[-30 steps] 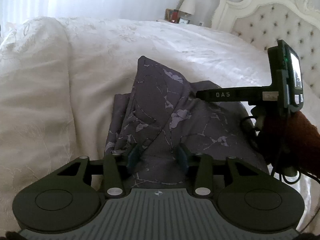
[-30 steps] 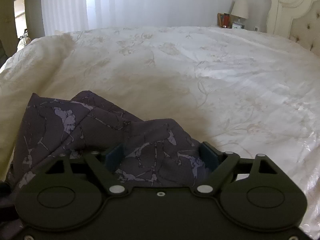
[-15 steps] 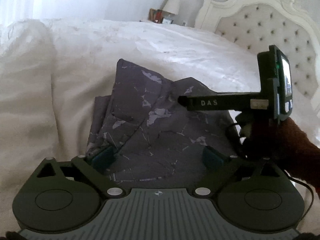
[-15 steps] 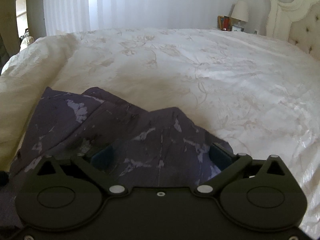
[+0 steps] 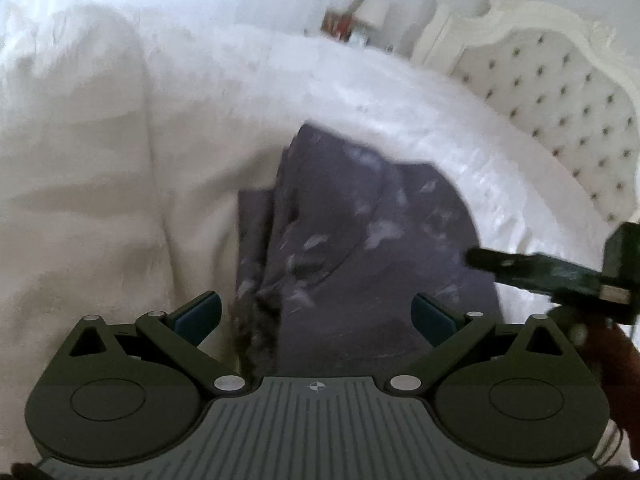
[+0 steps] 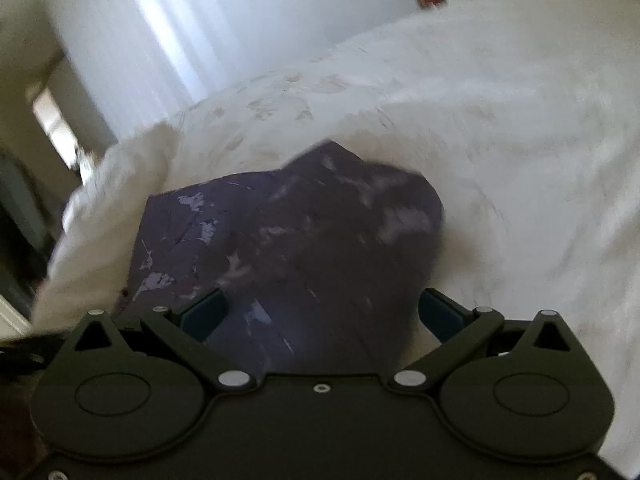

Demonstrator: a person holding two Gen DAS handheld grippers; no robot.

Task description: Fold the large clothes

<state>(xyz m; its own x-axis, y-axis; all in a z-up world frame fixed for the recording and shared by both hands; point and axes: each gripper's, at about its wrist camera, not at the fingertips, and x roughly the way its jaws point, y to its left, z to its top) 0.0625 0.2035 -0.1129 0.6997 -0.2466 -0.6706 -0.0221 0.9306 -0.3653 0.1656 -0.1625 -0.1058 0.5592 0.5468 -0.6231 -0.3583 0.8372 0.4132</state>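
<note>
Both the left gripper [image 5: 316, 314] and right gripper [image 6: 322, 314] hung released over the folded purple patterned fabric garment [image 5: 360, 240], whose loose layers on the soft white quilted bedspread [image 5: 100, 200] could slump apart

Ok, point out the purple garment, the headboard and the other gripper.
purple patterned garment [image 6: 304, 240], right wrist view, middle of the cloth.
tufted headboard [image 5: 560, 96], left wrist view, padded panel.
right gripper [image 5: 532, 270], left wrist view, its finger.

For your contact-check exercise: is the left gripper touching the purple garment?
Cannot tell. In the blurred left wrist view the left gripper is open, its fingers spread either side of the garment on the bed; no contact or gap shows plainly.
</note>
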